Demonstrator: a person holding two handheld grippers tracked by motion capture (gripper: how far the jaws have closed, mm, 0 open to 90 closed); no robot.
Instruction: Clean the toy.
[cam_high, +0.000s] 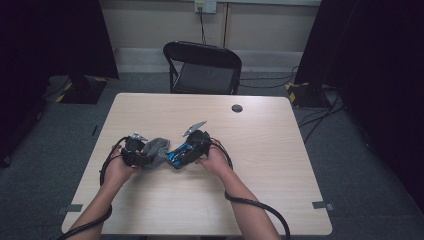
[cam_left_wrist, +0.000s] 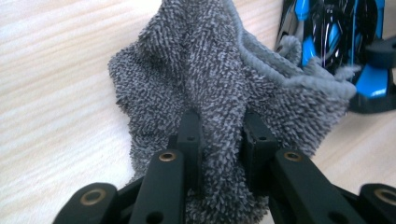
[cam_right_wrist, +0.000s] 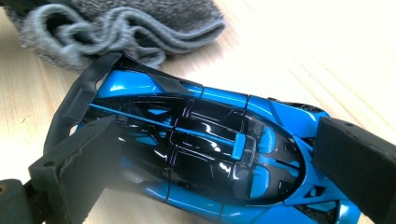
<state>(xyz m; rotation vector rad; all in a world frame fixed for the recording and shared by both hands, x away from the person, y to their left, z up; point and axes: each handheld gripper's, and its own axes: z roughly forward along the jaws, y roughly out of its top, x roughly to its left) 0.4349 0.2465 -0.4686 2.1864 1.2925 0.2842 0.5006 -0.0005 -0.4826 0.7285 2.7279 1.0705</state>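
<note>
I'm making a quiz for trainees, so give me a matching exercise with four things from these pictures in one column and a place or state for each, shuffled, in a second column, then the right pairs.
Things:
1. grey towel
2. blue and black toy car
3. black folding chair
4. small dark round disc

Places or states:
A. on the floor beyond the table's far edge
B. pinched in the left gripper
C. on the tabletop near the far edge
D. between the jaws of the right gripper

Pairs: 1-B, 2-D, 3-A, 4-C

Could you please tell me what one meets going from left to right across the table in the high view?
Left gripper → grey towel → blue and black toy car → right gripper → small dark round disc.
</note>
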